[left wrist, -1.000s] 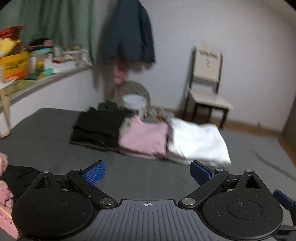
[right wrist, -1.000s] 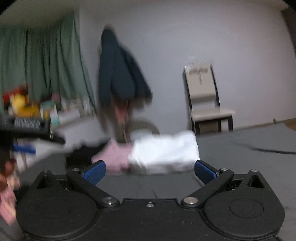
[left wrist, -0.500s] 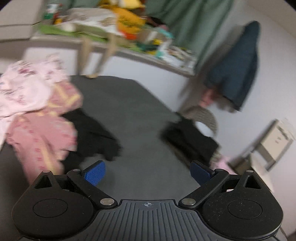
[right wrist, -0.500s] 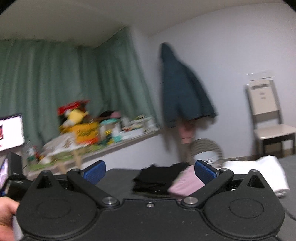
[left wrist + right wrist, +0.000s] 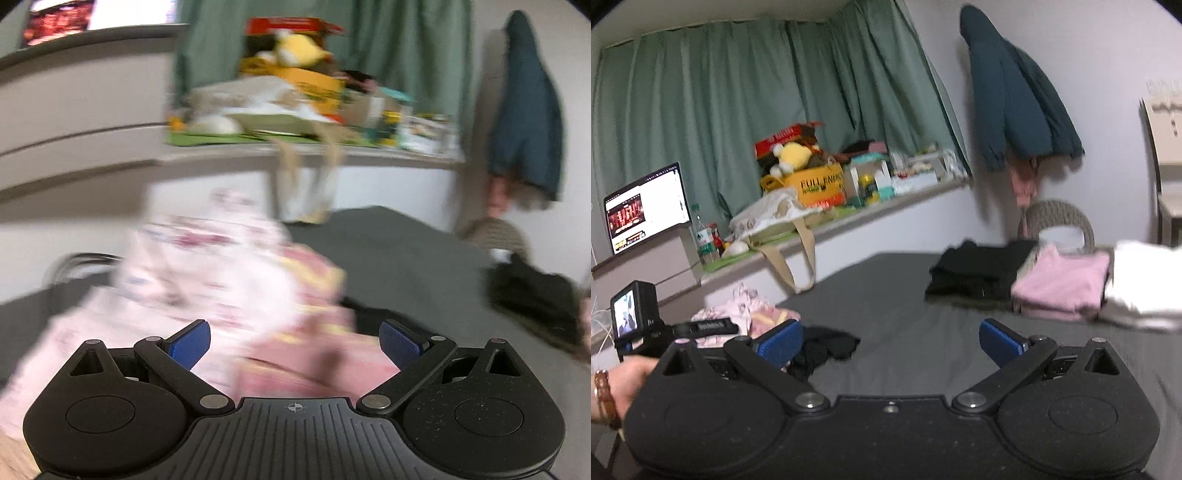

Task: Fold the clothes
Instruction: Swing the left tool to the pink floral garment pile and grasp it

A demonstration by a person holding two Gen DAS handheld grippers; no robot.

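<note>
My left gripper [image 5: 294, 341] is open and hangs just over a blurred heap of unfolded pink and white patterned clothes [image 5: 221, 280] on the dark grey bed. My right gripper [image 5: 891, 341] is open too, above bare bed, holding nothing. In the right wrist view the same pink heap [image 5: 746, 314] lies at the left with a loose black garment [image 5: 827, 345] beside it. Folded piles sit at the far right: black [image 5: 975, 273], pink [image 5: 1063, 282] and white [image 5: 1145, 288]. The other gripper's camera [image 5: 631, 314] and a hand [image 5: 626, 380] show at the lower left.
A cluttered window ledge [image 5: 827, 206] with a yellow box and a plush toy runs along green curtains [image 5: 757, 92]. A lit screen [image 5: 646, 206] stands at the left. A dark jacket [image 5: 1015, 99] hangs on the wall above a wicker basket [image 5: 1058, 218], and a chair [image 5: 1167, 147] is at the right.
Both grippers have swung left, away from the folded piles. The left one has come down close over the pink unfolded heap. Both stay open.
</note>
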